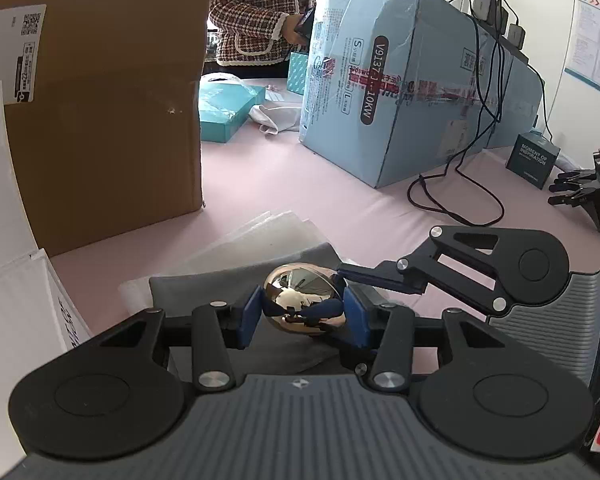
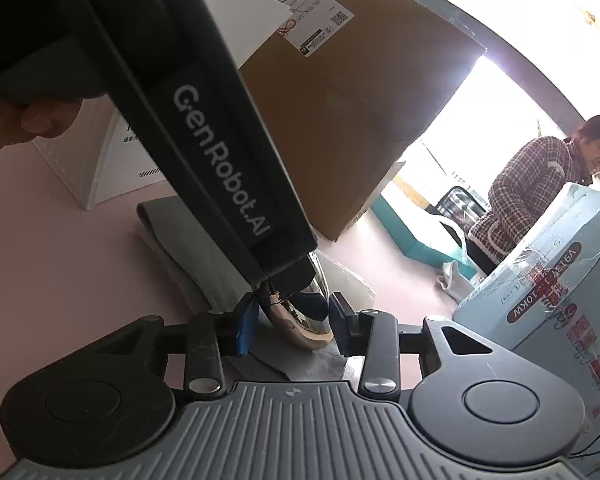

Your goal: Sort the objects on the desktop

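A shiny gold-toned metal pebble rests on a grey cloth pouch, which lies on a clear plastic bag on the pink table. My left gripper is shut on the pebble, with a blue pad pressed to each side. In the right wrist view the pebble stands edge-on. My right gripper is open and straddles it, with small gaps on both sides. The left gripper's body crosses that view and hides the pebble's top. One right finger reaches in from the right.
A tall brown cardboard box stands close on the left, with a white box in front of it. A pale blue carton and a looped black cable lie to the right. Behind are a teal box and a person in a checked jacket.
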A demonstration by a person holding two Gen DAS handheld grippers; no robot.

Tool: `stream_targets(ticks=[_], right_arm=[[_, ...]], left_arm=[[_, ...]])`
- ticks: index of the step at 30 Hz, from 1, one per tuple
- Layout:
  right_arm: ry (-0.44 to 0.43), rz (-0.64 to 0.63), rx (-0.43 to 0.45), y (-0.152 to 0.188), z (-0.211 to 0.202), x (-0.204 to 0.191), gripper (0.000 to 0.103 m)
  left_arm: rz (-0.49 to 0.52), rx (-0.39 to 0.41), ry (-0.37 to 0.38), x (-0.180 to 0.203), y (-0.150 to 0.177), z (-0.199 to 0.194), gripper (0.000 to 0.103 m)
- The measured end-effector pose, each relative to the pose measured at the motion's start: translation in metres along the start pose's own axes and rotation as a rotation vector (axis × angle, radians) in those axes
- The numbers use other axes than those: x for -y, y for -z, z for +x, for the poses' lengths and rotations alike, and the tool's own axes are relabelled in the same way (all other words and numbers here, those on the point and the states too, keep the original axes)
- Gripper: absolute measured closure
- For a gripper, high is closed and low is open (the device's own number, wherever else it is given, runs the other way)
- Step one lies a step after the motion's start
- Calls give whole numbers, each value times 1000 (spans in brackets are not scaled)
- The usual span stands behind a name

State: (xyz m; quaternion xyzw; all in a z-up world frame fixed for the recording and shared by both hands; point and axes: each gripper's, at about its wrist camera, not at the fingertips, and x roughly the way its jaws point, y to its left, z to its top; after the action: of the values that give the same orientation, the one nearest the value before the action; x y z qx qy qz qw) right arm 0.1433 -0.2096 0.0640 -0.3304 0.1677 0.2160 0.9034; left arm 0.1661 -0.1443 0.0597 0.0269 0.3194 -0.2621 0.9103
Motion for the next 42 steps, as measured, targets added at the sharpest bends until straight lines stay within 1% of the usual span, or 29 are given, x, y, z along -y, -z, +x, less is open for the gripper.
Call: stream_targets(ticks=[4, 6, 11, 13, 16, 18, 22, 25, 33, 37, 42], right_arm=[[8, 5, 0, -8, 4, -2, 67], [21, 1, 5, -11, 7, -6, 60], [89, -77, 31, -21, 16, -23, 57], [98, -80, 37, -27, 19, -24, 57], [82, -50, 49, -35, 18, -19, 60], [80, -40, 71, -41, 15, -17, 65], [83, -24, 104, -52, 11, -14, 68], [99, -16, 116, -60, 11, -13, 70], [144, -47, 95, -82, 22, -22, 71], [172, 2, 105, -92, 25, -17, 71], [156, 105, 104, -106, 26, -4, 71]], left_arm=[[-20, -9, 2, -4, 0, 3, 61], [-33, -29, 6, -5, -1, 6, 61], [-24, -55, -2, -3, 2, 13, 61], [-25, -57, -4, -4, 3, 13, 61], [-41, -45, 1, -7, 2, 11, 61], [-40, -26, 0, -7, 1, 7, 61], [-30, 2, -4, -7, -1, 1, 61], [-45, -17, 23, -9, -2, 3, 61], [-45, -62, 13, -8, 2, 12, 61], [-57, -38, 7, -12, -2, 6, 61], [-73, -23, 9, -15, -4, 3, 58]])
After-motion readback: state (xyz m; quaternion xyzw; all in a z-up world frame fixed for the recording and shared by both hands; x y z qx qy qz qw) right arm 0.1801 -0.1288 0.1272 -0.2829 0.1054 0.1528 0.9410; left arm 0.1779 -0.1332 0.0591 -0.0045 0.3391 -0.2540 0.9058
